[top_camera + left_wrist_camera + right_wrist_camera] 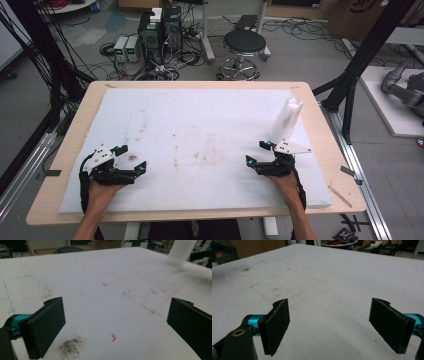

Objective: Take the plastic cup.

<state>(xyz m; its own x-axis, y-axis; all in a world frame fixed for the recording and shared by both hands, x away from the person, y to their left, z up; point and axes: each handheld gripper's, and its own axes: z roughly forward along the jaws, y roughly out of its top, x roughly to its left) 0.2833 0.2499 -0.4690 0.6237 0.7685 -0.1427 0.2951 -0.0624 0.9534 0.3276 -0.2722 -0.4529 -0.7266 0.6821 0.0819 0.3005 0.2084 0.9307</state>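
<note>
- Right now both pairs of jaws stand spread wide with nothing between them: the left gripper (131,161) low over the near left of the white foam-covered surface (200,130), the right gripper (258,153) over its near right.
- Your likely target, judging from what's nearest, is the tall stack of translucent white plastic cups (286,119), standing upright just beyond the right gripper; from the left gripper view it sits far off at the upper right (180,251).
- To take it well, bring the right gripper forward level, keep the jaws spread until they straddle the stack low down, then close gently; thin plastic will likely buckle or tip if you squeeze hard or high.
- Keep the left gripper clear of the small orange scrap (114,338) and grey smudge (70,347) ahead of it.
</note>
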